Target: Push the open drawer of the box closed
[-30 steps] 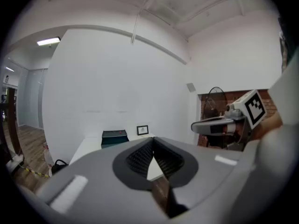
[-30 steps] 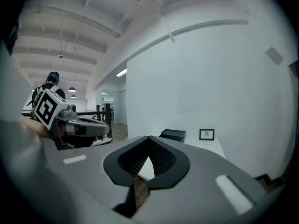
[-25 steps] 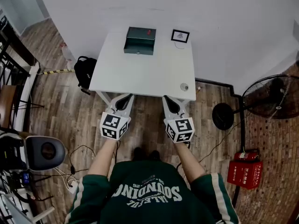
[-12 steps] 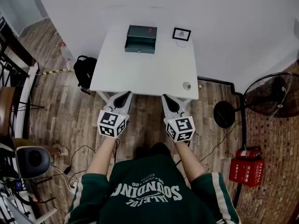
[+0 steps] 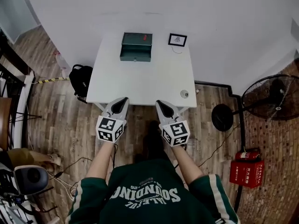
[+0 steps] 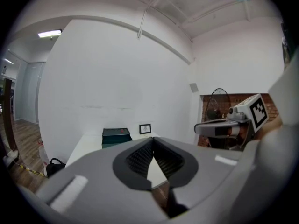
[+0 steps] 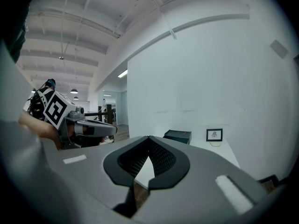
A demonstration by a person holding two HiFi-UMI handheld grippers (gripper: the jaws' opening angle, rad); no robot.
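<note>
A dark green box (image 5: 136, 45) stands at the far end of the white table (image 5: 140, 80), its drawer pulled out toward me. The box also shows far off in the left gripper view (image 6: 116, 136) and the right gripper view (image 7: 177, 136). My left gripper (image 5: 123, 100) hovers at the table's near edge, left of centre, shut with nothing in it. My right gripper (image 5: 159, 103) hangs beside it at the same edge, its tips together and holding nothing. Both are far from the box.
A small framed picture (image 5: 177, 39) stands at the table's far right corner, against the white wall. A small round thing (image 5: 184, 94) lies near the table's front right corner. A black bag (image 5: 80, 78) sits on the floor to the left, a fan (image 5: 271, 97) to the right.
Both grippers and the person have moved forward toward the table; their tips now reach its near edge. The jaws look the same.
</note>
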